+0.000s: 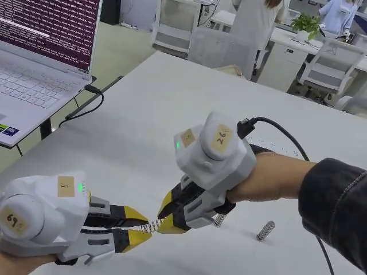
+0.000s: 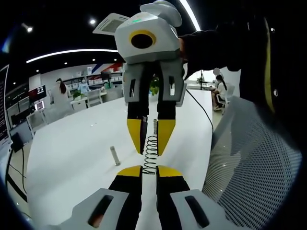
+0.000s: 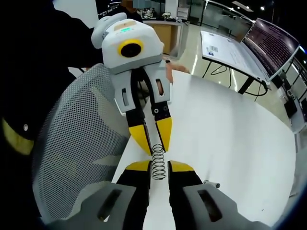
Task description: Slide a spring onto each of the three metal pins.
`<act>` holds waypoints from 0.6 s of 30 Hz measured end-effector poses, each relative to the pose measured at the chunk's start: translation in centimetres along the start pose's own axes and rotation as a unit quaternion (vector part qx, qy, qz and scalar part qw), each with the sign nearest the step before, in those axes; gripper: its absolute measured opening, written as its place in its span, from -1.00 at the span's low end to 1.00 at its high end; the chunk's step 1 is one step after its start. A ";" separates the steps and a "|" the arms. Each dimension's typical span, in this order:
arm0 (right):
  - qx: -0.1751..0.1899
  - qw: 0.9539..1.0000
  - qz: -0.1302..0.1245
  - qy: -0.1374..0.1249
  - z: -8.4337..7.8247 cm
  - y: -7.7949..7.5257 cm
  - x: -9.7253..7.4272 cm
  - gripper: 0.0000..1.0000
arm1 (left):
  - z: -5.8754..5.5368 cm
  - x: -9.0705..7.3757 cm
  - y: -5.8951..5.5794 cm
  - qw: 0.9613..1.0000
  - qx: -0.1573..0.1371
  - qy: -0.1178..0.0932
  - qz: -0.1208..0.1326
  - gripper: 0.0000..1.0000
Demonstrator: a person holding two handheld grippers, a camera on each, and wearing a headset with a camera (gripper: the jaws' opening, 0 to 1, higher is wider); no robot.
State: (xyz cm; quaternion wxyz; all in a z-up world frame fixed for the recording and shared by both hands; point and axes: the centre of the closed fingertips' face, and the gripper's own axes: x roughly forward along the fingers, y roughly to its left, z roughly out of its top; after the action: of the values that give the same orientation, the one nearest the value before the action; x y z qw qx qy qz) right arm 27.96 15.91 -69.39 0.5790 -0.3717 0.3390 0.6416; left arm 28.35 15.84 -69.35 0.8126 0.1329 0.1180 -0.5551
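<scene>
Over the table (image 1: 172, 97), left gripper (image 1: 147, 227) pinches spring (image 2: 150, 159), right gripper (image 2: 150, 149) a pin (image 2: 155, 126) plain in left gripper view.

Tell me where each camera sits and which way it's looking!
Head view: on the person's head, looking down at the workbench; left claw, right claw and a forearm show.
Left gripper view: on the left claw, looking along its jaws at the right claw facing it.
Right gripper view: on the right claw, looking back at the left claw.
Shared: both gripper views see the same spring between the claws.
</scene>
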 end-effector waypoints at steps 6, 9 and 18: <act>0.010 1.000 0.005 -0.023 0.1 0.2 0.0 -0.77 | 0.1 -0.2 0.1 1.000 -0.006 -0.006 0.001 -0.95; 0.015 0.999 0.005 -0.041 0.2 0.2 -0.1 -0.76 | 0.3 -0.3 0.1 1.000 -0.012 -0.013 0.001 -0.95; 0.043 0.995 0.007 -0.093 1.1 -0.1 -0.8 -0.78 | 1.1 -0.5 0.2 0.999 -0.030 -0.036 0.002 -0.95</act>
State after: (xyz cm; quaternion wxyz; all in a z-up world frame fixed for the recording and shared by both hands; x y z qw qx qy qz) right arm 27.97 16.46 -68.21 0.6187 -0.2830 0.3138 0.6623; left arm 28.44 16.00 -68.17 0.8211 0.0882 0.1051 -0.5541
